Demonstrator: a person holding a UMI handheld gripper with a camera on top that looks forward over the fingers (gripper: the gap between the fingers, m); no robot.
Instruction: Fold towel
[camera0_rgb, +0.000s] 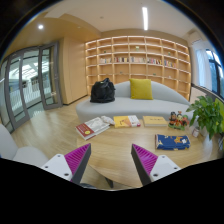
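The two-finger gripper (112, 165) with magenta pads (76, 159) was held level above the round pale wooden worktop (115, 148), released, its fingers spread wide with nothing between them. No towel could be seen. Colourful books (95, 126) and a blue book (172, 142) were laid beyond the fingers, near the far rim. A grey sofa (130, 103), a yellow cushion (141, 89), a black bag (102, 91) and wooden wall shelves (135, 58) were seen behind.

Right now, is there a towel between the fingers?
No, the gripper is open and nothing sits between its fingers; only the bare wooden table with books farther ahead shows there.
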